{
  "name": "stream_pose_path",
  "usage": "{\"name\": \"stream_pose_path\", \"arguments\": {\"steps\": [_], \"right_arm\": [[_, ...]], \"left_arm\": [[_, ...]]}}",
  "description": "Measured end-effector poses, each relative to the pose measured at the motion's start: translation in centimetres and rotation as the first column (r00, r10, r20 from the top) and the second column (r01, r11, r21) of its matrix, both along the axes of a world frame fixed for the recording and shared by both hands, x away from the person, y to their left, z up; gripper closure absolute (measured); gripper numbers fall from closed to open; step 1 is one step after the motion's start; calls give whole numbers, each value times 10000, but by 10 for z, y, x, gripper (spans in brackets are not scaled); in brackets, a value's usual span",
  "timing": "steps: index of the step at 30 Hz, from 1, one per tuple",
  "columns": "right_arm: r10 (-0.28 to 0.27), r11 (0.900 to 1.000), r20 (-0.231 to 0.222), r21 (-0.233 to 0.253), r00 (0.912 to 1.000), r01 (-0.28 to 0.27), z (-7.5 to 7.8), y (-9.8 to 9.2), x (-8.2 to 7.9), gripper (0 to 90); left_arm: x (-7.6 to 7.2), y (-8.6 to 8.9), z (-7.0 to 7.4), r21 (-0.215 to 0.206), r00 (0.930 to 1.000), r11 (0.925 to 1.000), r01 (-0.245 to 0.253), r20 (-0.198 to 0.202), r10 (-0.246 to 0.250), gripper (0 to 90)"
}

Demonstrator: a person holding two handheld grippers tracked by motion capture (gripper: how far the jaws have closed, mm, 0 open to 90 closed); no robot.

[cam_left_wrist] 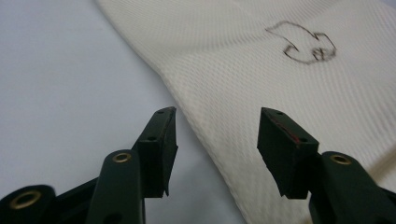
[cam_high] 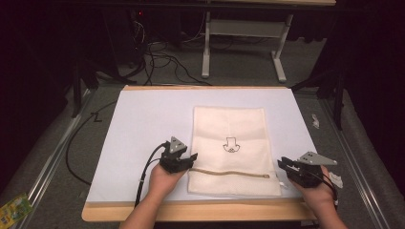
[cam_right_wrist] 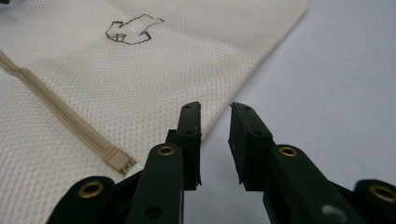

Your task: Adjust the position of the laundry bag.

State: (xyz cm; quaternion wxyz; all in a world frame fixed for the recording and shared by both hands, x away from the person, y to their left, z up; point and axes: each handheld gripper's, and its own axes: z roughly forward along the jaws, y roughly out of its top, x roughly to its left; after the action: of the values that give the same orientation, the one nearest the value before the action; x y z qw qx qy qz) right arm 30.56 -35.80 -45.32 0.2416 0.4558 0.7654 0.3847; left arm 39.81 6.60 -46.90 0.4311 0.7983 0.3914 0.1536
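Black jaws, cream mesh bag (cam_left_wrist: 261,79), tan zipper (cam_right_wrist: 60,121)

Pretty dim room, honestly. The wooden counter (cam_high: 200,210) with its pale blue sheet (cam_high: 143,124) catches most of the light. Behind the counter stands a grey metal desk frame (cam_high: 243,43) on grey carpet (cam_high: 239,71), with black cables (cam_high: 162,59) tangled left of it.

Dim room, table (cam_high: 143,114) evenly lit from above, soft shadows, dark surroundings, near claw parts slightly blurred.
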Motion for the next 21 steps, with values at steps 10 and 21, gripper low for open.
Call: {"name": "stream_pose_path", "arguments": {"steps": [10,21], "right_arm": [[-947,9955,-117,-4,9954,947,-3,-28,-32,745],[-762,9971,-39,-19,9971,762,-1,-23,-28,745]], "left_arm": [[36,-32,-11,546,9974,9983,-180,-688,218,484],[38,3,-11,777,9760,9729,-2177,60,2179,888]]}}
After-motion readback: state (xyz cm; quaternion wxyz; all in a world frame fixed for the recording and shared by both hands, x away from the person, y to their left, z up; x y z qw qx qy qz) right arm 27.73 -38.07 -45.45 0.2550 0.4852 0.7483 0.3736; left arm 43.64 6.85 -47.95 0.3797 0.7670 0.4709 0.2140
